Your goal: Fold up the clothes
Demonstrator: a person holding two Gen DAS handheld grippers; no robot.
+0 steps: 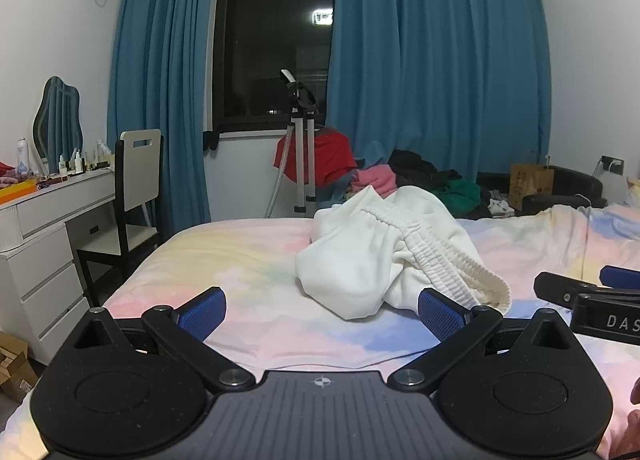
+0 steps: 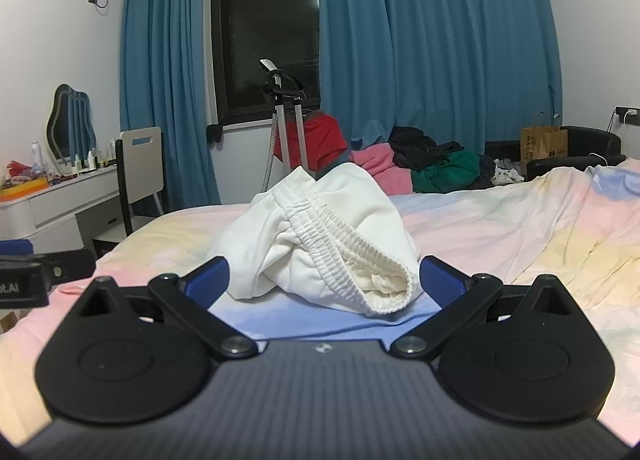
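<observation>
Hovering wide open and empty above the pastel tie-dye bedspread point(image 2: 500, 220), the left gripper point(image 1: 320, 312) and right gripper point(image 2: 324, 280) face a crumpled white elastic-waisted garment point(image 2: 320, 244), possibly trousers, before distant blue curtains point(image 2: 420, 40).

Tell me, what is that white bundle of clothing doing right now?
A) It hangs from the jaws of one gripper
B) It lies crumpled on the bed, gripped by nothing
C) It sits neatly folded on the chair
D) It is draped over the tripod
B: the white garment lies in a rumpled heap on the pastel bedsheet, its elastic waistband showing, while the left gripper and right gripper both stand with jaws wide open and empty.
</observation>
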